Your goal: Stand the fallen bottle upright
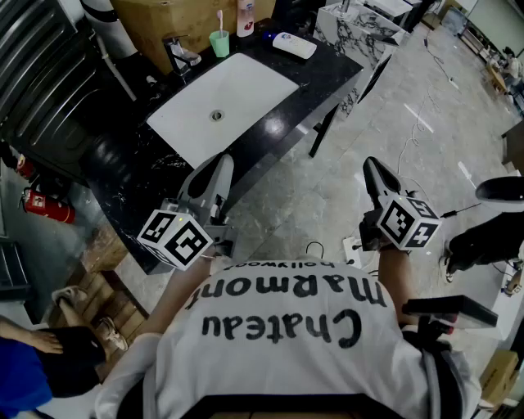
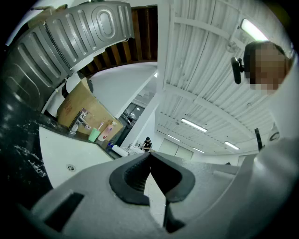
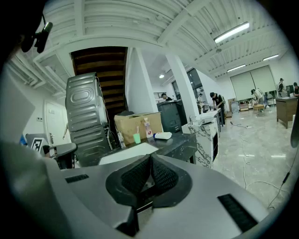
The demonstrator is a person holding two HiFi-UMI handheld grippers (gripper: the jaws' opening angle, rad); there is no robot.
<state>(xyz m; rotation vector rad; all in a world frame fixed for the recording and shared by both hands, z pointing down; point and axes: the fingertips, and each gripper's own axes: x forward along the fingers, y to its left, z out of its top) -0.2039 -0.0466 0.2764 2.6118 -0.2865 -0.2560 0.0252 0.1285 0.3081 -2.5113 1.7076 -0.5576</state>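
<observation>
A white bottle [image 1: 293, 45] lies on its side at the far right end of the black stone counter [image 1: 327, 75]; it also shows small in the left gripper view [image 2: 119, 151] and in the right gripper view [image 3: 162, 135]. My left gripper [image 1: 223, 160] hangs over the counter's near edge, in front of the white sink [image 1: 246, 98], its jaws shut with nothing in them [image 2: 149, 156]. My right gripper [image 1: 370, 164] is held over the floor, well to the right of the counter, also shut and empty [image 3: 150, 156]. Both are far from the bottle.
A green cup [image 1: 219, 43] with a toothbrush, an upright pink bottle [image 1: 245, 18] and a faucet [image 1: 180, 54] stand behind the sink, before a cardboard box [image 1: 164, 16]. A marble-patterned block [image 1: 360, 29] lies beyond the counter. Cables [image 1: 426, 114] cross the floor; a fire extinguisher [image 1: 47, 206] lies left.
</observation>
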